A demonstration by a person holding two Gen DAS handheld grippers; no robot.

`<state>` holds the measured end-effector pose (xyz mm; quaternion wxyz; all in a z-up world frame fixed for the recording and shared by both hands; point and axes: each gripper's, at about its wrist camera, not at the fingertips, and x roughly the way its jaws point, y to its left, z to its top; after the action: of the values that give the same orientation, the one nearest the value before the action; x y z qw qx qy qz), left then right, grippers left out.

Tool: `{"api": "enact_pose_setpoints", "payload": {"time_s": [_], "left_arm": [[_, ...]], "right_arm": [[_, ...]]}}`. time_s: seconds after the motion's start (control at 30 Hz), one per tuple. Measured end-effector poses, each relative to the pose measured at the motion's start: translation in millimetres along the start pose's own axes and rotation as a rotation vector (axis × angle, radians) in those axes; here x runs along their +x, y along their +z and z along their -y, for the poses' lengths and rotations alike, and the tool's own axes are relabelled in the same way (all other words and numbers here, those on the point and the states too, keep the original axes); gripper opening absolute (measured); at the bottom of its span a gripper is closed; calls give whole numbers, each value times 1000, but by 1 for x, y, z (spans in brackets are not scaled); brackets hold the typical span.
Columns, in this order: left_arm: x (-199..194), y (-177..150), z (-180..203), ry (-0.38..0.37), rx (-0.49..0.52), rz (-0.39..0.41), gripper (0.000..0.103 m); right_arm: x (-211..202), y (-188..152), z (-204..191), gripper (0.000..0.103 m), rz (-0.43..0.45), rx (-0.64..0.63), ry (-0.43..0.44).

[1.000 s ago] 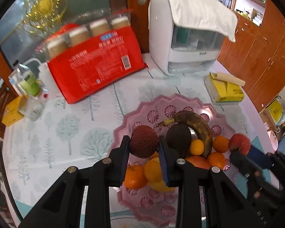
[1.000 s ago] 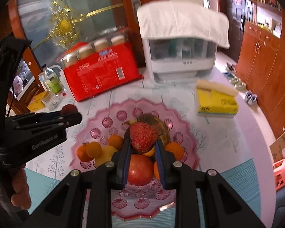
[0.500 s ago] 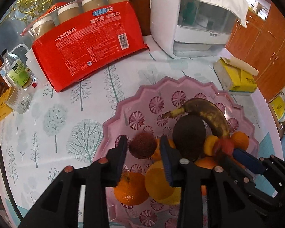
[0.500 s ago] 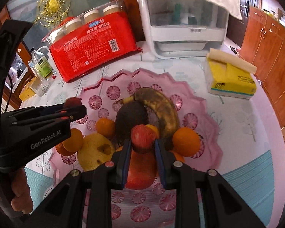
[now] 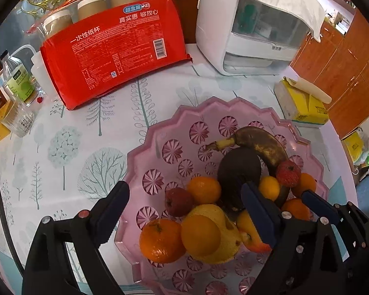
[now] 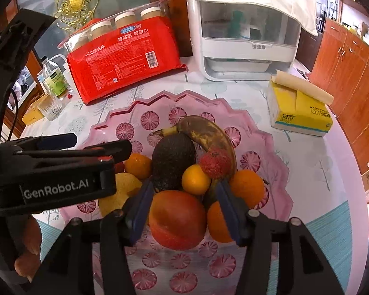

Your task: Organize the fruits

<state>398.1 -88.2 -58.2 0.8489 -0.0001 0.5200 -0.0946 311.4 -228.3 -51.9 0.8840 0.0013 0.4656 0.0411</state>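
Your left tongs [image 5: 184, 209] and right tongs [image 6: 182, 201] are spreading, nothing pinched; both lychees [image 5: 178, 201] [image 6: 215, 163] now rest released in the pink tray [image 5: 160, 132].

**Both claws opening, pointed steeply down**

The left claw [image 5: 184, 201] is tilting steeply downward, its jaws spreading wide and pressing on nothing. The right claw [image 6: 183, 196] is angling down beside it, its jaws also parting, the blue pads [image 6: 139, 207] standing clear on either side with no grip between them. In the right wrist view the left claw is reaching in from the left edge, with the person's fingers [image 6: 27, 253] wrapping its handle at the lower left.
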Motion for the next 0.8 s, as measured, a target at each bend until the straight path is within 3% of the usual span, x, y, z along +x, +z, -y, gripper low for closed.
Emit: {"api": "enact_pose_setpoints", "payload": {"time_s": [0.4, 0.8], "left_arm": [[-36, -18, -2, -48, -42, 3, 95], [-111, -62, -12, -3, -60, 118, 96]], "right_arm": [[-26, -12, 7, 55, 10, 52, 18], [-72, -45, -13, 55, 26, 23, 44]]}}
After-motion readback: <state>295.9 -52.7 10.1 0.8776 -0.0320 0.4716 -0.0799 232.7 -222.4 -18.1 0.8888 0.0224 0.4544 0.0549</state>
